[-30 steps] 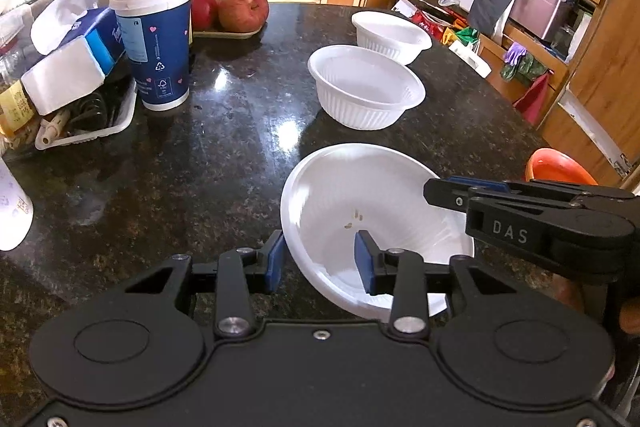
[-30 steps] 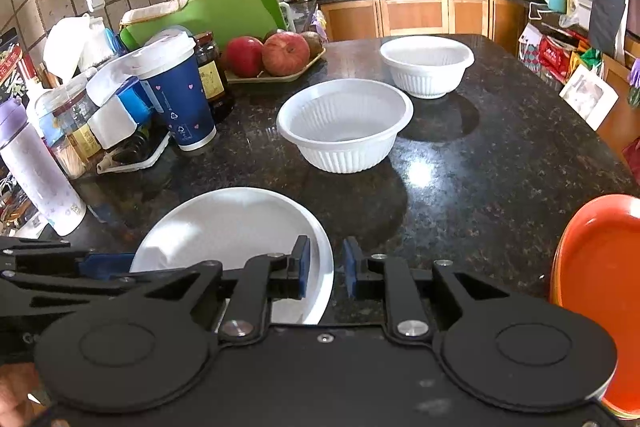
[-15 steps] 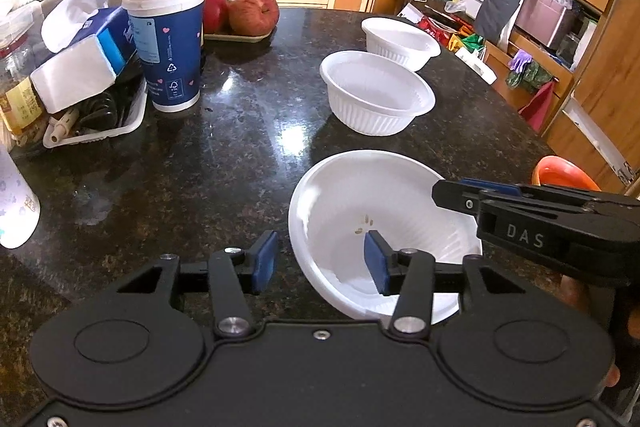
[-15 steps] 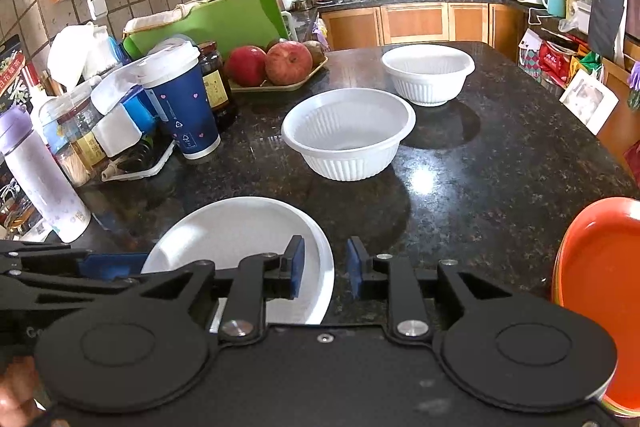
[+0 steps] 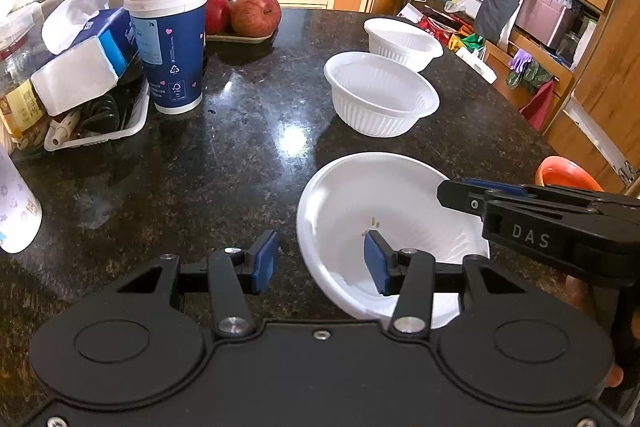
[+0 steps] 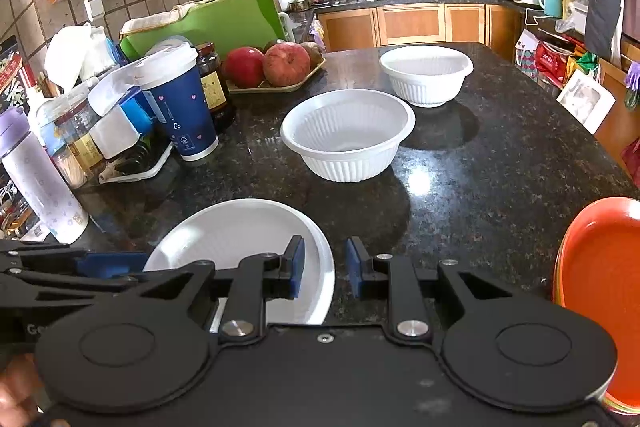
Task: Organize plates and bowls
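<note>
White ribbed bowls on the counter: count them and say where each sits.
2. The near bowl sits mid-counter, just beyond the white plate. The far bowl sits behind it, toward the counter's far right. Apart, not stacked. None seems hidden.

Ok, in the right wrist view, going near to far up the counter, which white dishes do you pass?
White plate → nearer ribbed bowl → farther ribbed bowl.

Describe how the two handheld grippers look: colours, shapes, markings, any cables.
Both are matte black. The left gripper and right gripper each have two round discs on the body, silver pivot screws and blue fingertip pads. White "DAS" lettering marks the right one's side. No cables show. Bare fingers hold each.
</note>
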The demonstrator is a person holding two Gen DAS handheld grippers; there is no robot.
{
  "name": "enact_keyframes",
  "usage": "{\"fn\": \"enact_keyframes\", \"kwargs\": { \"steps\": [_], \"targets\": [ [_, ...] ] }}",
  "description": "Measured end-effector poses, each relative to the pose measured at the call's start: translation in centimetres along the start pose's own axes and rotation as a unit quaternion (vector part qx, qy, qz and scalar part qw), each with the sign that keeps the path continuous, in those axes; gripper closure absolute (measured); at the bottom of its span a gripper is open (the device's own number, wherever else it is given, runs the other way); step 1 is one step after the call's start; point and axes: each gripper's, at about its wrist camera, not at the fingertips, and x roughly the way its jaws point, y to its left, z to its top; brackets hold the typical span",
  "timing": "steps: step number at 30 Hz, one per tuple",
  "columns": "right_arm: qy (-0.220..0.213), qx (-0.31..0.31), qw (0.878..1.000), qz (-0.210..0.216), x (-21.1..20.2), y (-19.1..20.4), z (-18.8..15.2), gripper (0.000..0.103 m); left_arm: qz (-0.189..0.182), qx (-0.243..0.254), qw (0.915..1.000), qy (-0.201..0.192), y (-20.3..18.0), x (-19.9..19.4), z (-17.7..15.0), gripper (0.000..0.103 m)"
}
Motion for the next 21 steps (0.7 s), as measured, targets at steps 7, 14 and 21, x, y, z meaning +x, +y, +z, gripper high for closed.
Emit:
{"fn": "enact_keyframes", "kwargs": {
  "steps": [7, 14, 21],
  "targets": [
    [0.0, 0.005, 1.0, -0.008, 0.0, 0.2, 0.1, 0.078, 0.001, 0.002, 1.0, 0.002, 0.6, 0.1, 0.1, 0.048],
    [-0.008, 0.009, 1.0, -0.001, -0.7, 0.1, 1.4, 0.078, 0.003, 0.017, 0.9998, -0.007, 0.7, -0.4, 1.7, 0.048],
    [-0.036, 0.002, 0.999, -0.009, -1.8, -1.5, 4.3, 0.073, 0.002, 0.028, 0.9992, -0.028, 0.0, -0.9, 4.2, 0.048]
  ]
}}
